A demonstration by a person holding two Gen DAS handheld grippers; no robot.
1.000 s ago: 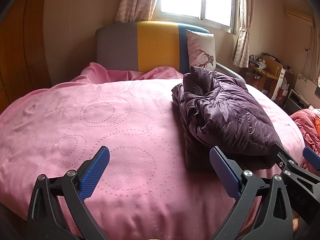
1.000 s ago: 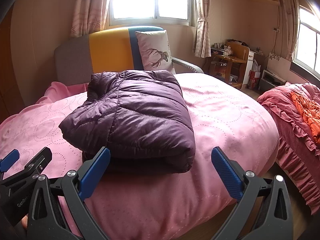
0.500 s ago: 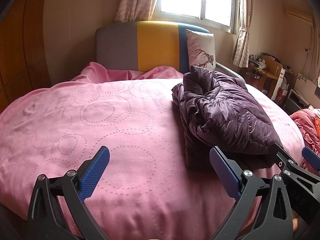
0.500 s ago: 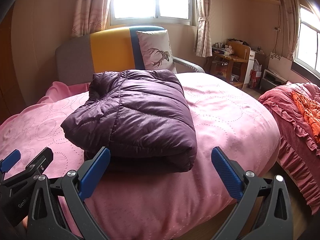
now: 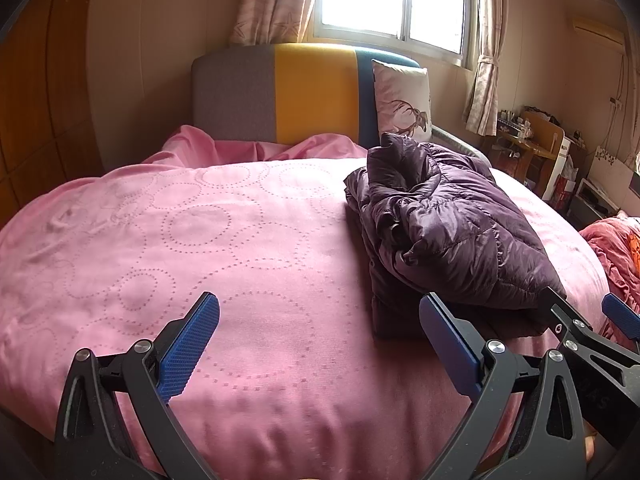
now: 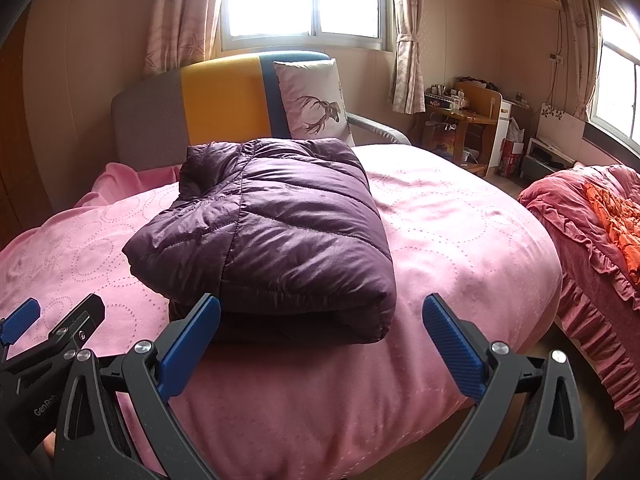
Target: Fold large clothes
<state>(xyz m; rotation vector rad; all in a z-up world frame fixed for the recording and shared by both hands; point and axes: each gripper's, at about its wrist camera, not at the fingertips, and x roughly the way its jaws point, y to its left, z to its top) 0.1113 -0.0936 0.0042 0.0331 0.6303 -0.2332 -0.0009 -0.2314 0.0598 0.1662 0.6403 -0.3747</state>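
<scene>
Room: a bedroom with a bed (image 6: pixel 460 240) under a pink dotted-circle cover, a grey, yellow and blue headboard (image 6: pixel 224 100) and a deer-print pillow (image 6: pixel 316 104) at its far edge.
Jacket: the purple quilted down jacket (image 6: pixel 272 240) lies folded into a thick bundle right of the bed's middle, its fold facing the near edge.
Left fingers (image 5: pixel 320 344): mine are spread wide, holding nothing, hovering over bare cover left of the bundle.
Right fingers (image 6: pixel 320 340): spread wide too, empty, just short of the folded edge.
Step, as I judge it: the fold looks done, so only tidying remains.
How to do it well: press the puffy top flat and square the loose collar end (image 5: pixel 400 168) without dragging the bundle.
</scene>
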